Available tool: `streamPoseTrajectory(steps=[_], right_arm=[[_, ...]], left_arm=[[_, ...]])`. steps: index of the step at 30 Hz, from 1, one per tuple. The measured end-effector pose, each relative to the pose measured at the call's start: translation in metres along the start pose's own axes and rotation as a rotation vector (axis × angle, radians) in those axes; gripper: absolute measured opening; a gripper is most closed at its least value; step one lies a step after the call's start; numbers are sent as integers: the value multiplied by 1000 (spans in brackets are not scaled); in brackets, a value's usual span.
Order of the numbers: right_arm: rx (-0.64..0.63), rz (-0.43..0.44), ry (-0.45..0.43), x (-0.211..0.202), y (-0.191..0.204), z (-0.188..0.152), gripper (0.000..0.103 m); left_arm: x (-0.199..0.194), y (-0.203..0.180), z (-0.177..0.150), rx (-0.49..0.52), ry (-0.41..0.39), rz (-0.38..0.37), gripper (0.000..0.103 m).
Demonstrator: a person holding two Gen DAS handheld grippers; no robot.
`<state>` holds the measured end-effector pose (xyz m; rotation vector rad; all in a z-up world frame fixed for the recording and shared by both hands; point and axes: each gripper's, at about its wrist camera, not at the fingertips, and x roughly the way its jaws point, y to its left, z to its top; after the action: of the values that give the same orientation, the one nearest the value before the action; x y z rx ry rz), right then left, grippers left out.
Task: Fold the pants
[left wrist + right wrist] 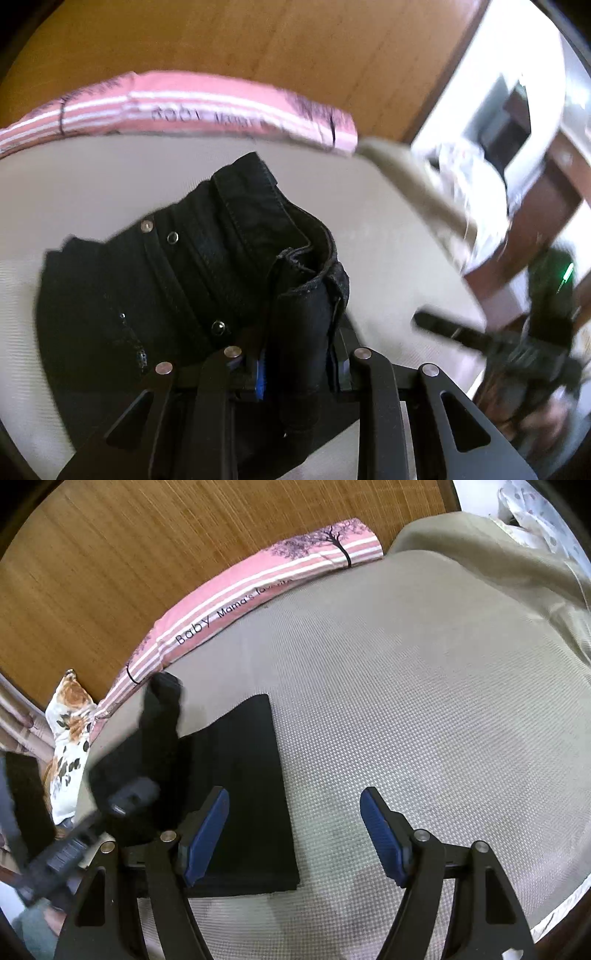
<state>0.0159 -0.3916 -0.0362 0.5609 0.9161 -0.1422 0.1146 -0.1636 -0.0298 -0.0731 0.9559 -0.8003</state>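
Observation:
Black pants [155, 280] lie bunched on a grey textured bed cover [376, 221]. My left gripper [297, 365] is shut on the waistband end of the pants and holds it lifted, the cloth standing up between the fingers. In the right wrist view the folded flat part of the pants [243, 794] lies on the cover, with the lifted part [159, 716] and the left gripper [125, 801] at the left. My right gripper [295, 834] is open and empty, its left fingertip over the pants' edge. The right gripper also shows blurred in the left wrist view [436, 325].
A pink striped pillow [258, 587] lies along the far edge of the bed against a wooden headboard [147, 554]. A floral pillow [70, 723] is at the left. A beige blanket [498, 554] is bunched at the far right.

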Motion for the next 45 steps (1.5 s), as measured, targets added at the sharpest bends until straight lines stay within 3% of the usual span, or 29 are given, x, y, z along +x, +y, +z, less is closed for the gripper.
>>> streamPoseTrajectory(steps=[4, 8, 11, 13, 17, 25, 33, 38, 42, 45], right_arm=[[-25, 62, 39, 12, 8, 4, 71], [-31, 236, 121, 34, 17, 13, 71], [-12, 372, 198, 60, 20, 20, 71], [-3, 391, 216, 74, 20, 23, 72], [33, 474, 263, 98, 18, 28, 72], [12, 508, 271, 127, 26, 45, 62], [-22, 510, 285, 132, 30, 53, 58], [-29, 562, 316, 137, 24, 50, 52], [-13, 606, 325, 149, 29, 52, 42], [20, 607, 320, 146, 35, 53, 17]], left_arm=[[19, -2, -16, 32, 59, 35, 28], [-1, -16, -15, 84, 75, -2, 43], [-22, -17, -18, 120, 69, -25, 45], [-35, -11, -21, 106, 57, -51, 46], [-58, 16, -25, 73, 21, 25, 48], [-61, 78, -40, -115, 46, 143, 48], [-45, 88, -51, -131, 64, 142, 48], [-41, 91, -51, -135, 60, 129, 48], [-39, 93, -50, -141, 51, 128, 48], [-40, 91, -49, -142, 52, 136, 48]])
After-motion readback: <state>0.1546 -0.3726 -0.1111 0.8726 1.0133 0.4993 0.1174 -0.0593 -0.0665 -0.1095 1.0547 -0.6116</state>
